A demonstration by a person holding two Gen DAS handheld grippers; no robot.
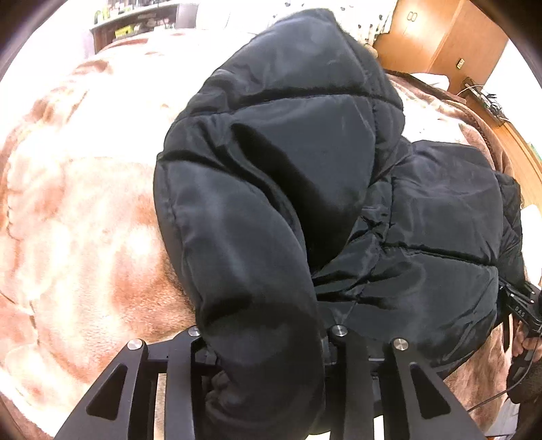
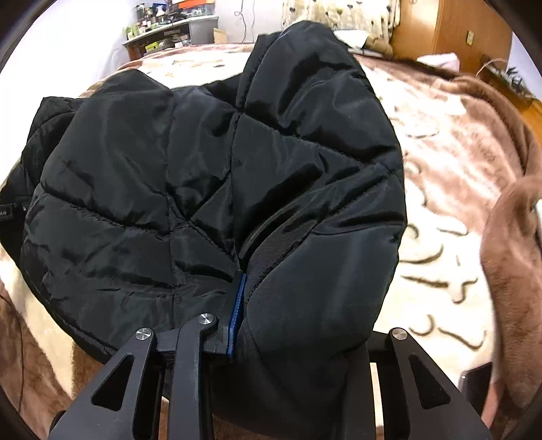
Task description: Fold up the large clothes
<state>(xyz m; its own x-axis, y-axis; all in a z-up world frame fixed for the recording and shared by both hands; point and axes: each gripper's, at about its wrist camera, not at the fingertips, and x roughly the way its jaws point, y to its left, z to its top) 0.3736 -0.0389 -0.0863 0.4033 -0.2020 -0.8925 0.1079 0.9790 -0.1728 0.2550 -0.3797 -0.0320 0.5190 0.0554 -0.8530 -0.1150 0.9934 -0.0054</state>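
Observation:
A black quilted puffer jacket lies bunched on a bed and fills both views. My left gripper is shut on a thick padded fold of the jacket that bulges between its fingers and hides the tips. My right gripper is shut on another padded edge of the jacket, beside a blue strip at a seam. The fabric covers its right finger. The right gripper also shows at the far right of the left wrist view, at the jacket's edge.
The bed is covered by a plush pink, brown and cream blanket, which spreads to the right of the jacket in the right wrist view. A wooden wardrobe and a cluttered shelf stand behind the bed.

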